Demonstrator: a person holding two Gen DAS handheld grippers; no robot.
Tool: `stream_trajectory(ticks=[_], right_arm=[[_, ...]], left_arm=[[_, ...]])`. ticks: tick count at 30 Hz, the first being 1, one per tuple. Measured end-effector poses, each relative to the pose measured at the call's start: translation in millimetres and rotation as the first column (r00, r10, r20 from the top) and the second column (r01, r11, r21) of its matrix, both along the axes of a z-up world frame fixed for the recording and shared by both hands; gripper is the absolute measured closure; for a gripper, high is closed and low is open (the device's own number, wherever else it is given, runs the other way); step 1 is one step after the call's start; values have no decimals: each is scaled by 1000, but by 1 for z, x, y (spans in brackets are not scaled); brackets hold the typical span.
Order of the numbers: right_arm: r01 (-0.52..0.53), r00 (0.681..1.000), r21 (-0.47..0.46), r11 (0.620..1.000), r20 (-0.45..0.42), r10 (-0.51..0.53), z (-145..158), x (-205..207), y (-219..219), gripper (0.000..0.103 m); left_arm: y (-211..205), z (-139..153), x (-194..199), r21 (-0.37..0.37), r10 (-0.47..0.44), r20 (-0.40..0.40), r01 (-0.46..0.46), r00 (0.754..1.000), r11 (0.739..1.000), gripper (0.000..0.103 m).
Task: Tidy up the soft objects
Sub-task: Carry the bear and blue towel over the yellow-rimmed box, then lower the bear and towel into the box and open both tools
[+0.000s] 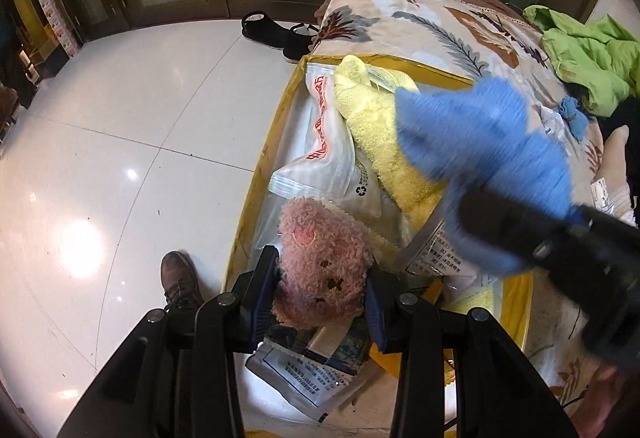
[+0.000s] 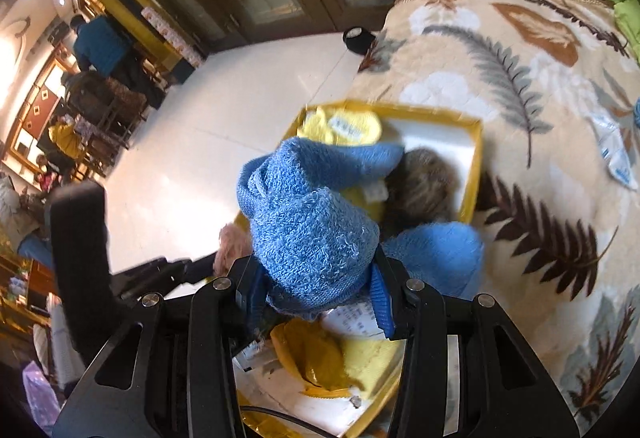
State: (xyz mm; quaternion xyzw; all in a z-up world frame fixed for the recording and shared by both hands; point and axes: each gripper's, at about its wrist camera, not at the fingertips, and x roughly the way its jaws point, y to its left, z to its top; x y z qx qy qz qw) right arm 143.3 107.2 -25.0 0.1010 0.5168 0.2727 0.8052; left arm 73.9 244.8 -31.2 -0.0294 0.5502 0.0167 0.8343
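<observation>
My left gripper (image 1: pixel 320 290) is shut on a pink fluffy plush (image 1: pixel 320 262), held over the near end of a yellow-rimmed box (image 1: pixel 276 126). My right gripper (image 2: pixel 316 290) is shut on a blue towel (image 2: pixel 312 222) and holds it above the same box (image 2: pixel 472 174); the towel (image 1: pixel 480 150) and the right gripper's black body cross the left wrist view. In the box lie a yellow towel (image 1: pixel 380 142), a white plastic bag (image 1: pixel 324 142) and a brown furry object (image 2: pixel 424 190). The pink plush (image 2: pixel 232 242) shows beside the blue towel in the right wrist view.
The box sits on a leaf-patterned blanket (image 2: pixel 540 98) at the bed's edge. A green jacket (image 1: pixel 588 54) lies at the far right. White tiled floor (image 1: pixel 120 158) is on the left, with black shoes (image 1: pixel 276 32) and my own shoe (image 1: pixel 180 278). Printed packets (image 1: pixel 304 378) lie in the box.
</observation>
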Motion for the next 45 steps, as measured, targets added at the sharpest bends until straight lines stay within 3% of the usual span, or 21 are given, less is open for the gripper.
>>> stream_trajectory(ticks=[8, 16, 27, 29, 31, 33, 36, 45], right_arm=[[-15, 999, 4, 1000, -51, 15, -15, -4, 6, 54], [-22, 998, 50, 999, -60, 25, -5, -14, 0, 53], [-65, 996, -32, 997, -60, 63, 0, -18, 11, 53], [-63, 997, -3, 998, -46, 63, 6, -20, 10, 53], [-72, 997, -21, 997, -8, 72, 11, -21, 12, 40], [-83, 997, -68, 994, -8, 83, 13, -21, 16, 40], [-77, 997, 12, 997, -16, 77, 19, -20, 11, 40], [-37, 999, 8, 999, -34, 37, 17, -19, -24, 40]], left_arm=[[-1, -5, 2, 24, 6, -4, -6, 1000, 1000, 60], [3, 0, -2, 29, 35, -2, -35, 999, 999, 56], [6, 4, -9, 8, 34, -11, -34, 999, 999, 50], [4, 5, -10, 11, 28, -9, -27, 1000, 1000, 48], [2, 5, -10, 10, 23, -10, -23, 1000, 1000, 48], [2, 5, -10, 11, 26, -10, -26, 1000, 1000, 48], [5, 4, -10, -4, 36, -16, -36, 999, 999, 48], [5, 21, -17, 13, 34, 10, -34, 999, 999, 48]])
